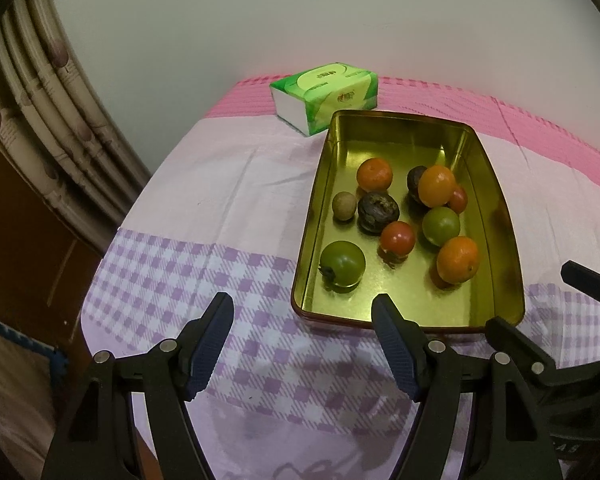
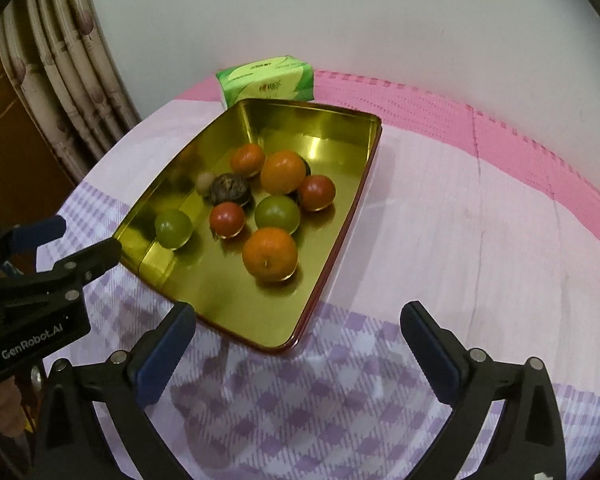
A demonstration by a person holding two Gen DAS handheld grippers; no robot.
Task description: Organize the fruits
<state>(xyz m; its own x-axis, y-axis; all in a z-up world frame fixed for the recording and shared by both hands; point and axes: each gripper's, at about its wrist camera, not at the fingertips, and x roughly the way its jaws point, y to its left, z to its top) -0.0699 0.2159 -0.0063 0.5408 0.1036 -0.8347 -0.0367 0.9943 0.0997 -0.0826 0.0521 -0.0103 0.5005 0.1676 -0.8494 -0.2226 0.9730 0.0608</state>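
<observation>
Fruits [image 1: 398,236] all inside gold tin [image 1: 500,216]; left gripper [image 1: 303,312] and right gripper [image 2: 298,320] fingers spread, empty.

The room is dimly lit, with a yellowish indoor cast and muted colours. Light falls from above: the tin [image 1: 496,216] throws bright glare off its gold floor near the back wall and mirrors the fruit [image 2: 270,254] as soft reflections beneath each piece. In front of the tin, grey shadows of the grippers smear across the cloth [image 1: 220,184]. Both views are strong fisheye, so the tin's straight sides bow and the curtain [image 1: 40,92] left of it curves, with black vignetting in the corners. The right wrist view is slightly softer.
</observation>
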